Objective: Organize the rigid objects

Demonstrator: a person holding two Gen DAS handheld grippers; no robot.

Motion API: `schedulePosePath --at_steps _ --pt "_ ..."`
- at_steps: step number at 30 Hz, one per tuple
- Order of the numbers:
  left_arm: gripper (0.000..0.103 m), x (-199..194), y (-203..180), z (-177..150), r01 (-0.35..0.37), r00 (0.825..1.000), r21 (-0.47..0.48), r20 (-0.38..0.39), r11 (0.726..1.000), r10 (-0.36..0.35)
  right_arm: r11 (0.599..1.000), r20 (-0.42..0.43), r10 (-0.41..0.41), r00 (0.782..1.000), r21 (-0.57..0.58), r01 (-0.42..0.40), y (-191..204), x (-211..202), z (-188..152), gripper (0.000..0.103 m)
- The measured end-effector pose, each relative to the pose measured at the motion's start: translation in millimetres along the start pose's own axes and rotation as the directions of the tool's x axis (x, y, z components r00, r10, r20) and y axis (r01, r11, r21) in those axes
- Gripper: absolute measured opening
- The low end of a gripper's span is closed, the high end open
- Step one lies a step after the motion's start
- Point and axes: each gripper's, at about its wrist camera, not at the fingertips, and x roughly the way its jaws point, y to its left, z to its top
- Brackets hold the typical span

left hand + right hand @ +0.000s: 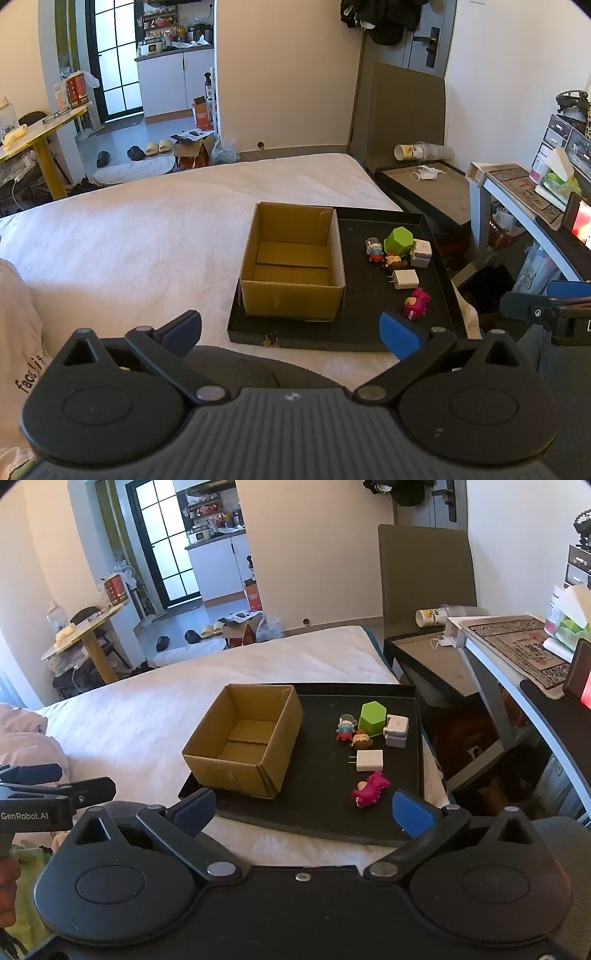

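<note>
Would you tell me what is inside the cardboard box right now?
The cardboard box shows only its bare folded bottom flaps; no toys are inside. Its near wall hides the nearest strip of floor in both views.

One box [240, 746], three figurines [370, 784], two chargers [369, 760].

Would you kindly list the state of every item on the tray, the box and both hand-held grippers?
cardboard box: open, empty, upright on the black tray
green cup: upside down
white charger: lying flat, prongs toward the box
pink toy: lying on its side
white cube: upright
left hand-held gripper: open, empty
right hand-held gripper: open, empty
</note>
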Motion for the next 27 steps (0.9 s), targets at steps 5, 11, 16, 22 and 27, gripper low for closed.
schedulePosePath --at_steps 5,11,16,22,27 --pt "0.102 -0.4 1.2 0.5 0.002 1.000 0.001 0.002 1.000 -0.002 1.000 -0.002 0.000 1.000 -0.003 0.000 0.9 -0.1 -1.3 0.103" --pt "0.102 -1.5 2.3 -0.8 0.001 1.000 0.000 0.002 1.000 -0.001 1.000 -0.004 -0.001 1.000 -0.005 0.001 0.1 2.0 0.4 0.103" --pt "0.102 -1.7 3.2 -0.8 0.001 1.000 -0.001 -0.001 1.000 -0.001 1.000 -0.007 -0.001 1.000 -0.007 0.001 1.4 1.4 -0.1 0.103" --pt "0.102 -0.1 3.7 0.7 0.011 1.000 -0.004 -0.010 1.000 -0.011 1.000 -0.013 -0.002 1.000 -0.010 0.002 0.9 2.3 -0.2 0.103" --pt "0.102 1.1 1.8 2.4 0.008 1.000 0.002 -0.014 1.000 -0.008 1.000 -0.015 -0.006 1.000 -0.005 0.006 -2.9 2.5 0.7 0.103"
